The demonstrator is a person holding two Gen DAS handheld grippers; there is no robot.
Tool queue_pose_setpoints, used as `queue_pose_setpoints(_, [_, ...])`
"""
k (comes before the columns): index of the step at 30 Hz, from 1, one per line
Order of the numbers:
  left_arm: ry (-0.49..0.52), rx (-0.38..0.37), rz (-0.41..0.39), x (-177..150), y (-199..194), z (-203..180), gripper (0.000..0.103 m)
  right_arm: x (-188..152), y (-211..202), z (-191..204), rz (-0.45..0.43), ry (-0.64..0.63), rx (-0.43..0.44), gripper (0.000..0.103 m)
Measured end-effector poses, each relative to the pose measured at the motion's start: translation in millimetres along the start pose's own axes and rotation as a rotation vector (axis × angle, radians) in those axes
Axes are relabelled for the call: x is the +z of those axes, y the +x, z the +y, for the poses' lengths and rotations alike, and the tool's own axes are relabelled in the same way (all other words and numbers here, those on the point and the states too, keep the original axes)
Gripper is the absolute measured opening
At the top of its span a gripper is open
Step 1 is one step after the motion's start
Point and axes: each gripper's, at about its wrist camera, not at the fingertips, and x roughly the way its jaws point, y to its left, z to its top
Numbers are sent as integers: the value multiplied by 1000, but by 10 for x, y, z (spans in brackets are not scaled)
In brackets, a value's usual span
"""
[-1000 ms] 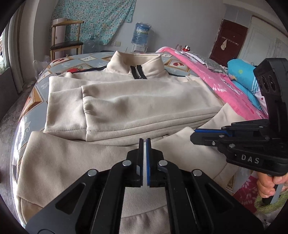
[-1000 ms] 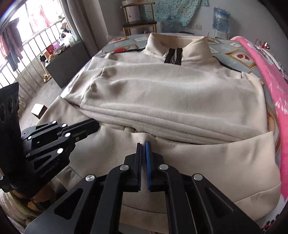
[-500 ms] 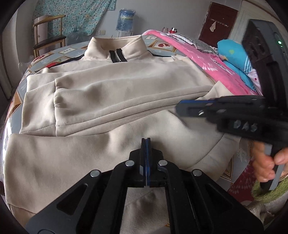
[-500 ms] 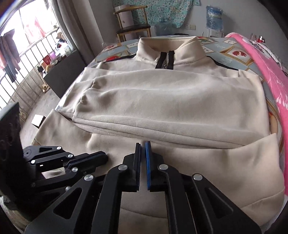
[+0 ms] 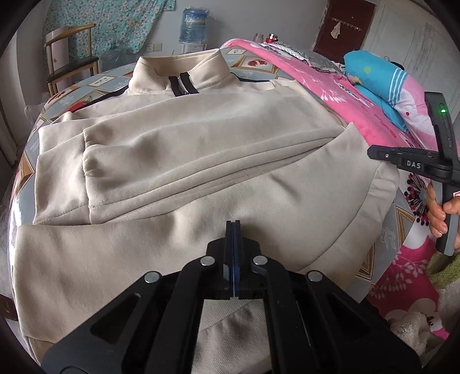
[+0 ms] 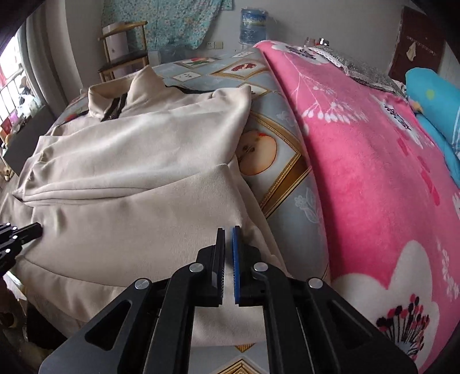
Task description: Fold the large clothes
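Observation:
A beige zip-collar jacket (image 5: 201,149) lies flat on the bed, its sleeves folded across the chest and its collar (image 5: 181,72) at the far end. My left gripper (image 5: 233,223) is shut, with nothing visibly pinched, and hovers over the middle of the lower body panel. My right gripper (image 6: 228,228) sits at the jacket's (image 6: 129,149) right side edge near the hem. Its jaws are opening, a narrow gap shows, and no cloth is between the pads. In the left wrist view the right gripper (image 5: 373,151) is beyond the garment's right corner, held by a hand (image 5: 437,213).
A pink flowered blanket (image 6: 359,172) covers the bed right of the jacket, with a blue pillow (image 5: 373,72) behind it. Patterned grey sheet (image 6: 287,201) shows between them. A wooden chair (image 5: 72,63) and a water bottle (image 5: 193,26) stand by the far wall.
The right gripper swung from the jacket's lower middle to its right edge, and its jaws parted slightly. The left gripper stayed shut and shifted only a little over the lower panel.

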Motion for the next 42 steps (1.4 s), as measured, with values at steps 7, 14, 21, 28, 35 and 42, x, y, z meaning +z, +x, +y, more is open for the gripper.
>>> queue_pose_setpoints(7, [-63,-67,57,64,31,116,2,-364,83,449,63,-179,52,18])
queue_pose_setpoints(14, [-102,-94,104,102,40,155,2,-254,-308,661,1,-165,268,29])
queue_pose_setpoints(21, [-147,-94,217,227,89,178,2,-335,54,1213,137,-276,352,39])
queue_pose_setpoints(28, [-148,-108,183,732,-181,361,7,478,-1,954,207,-151,493,47])
queue_pose_setpoints(35, [-283,40,61,1798,30,992,44,2042,499,876,90,-78,363,57])
queue_pose_setpoints(42, [-353,251,80,2589,903,1406,49,2851,1530,1146,180,-64,158,58])
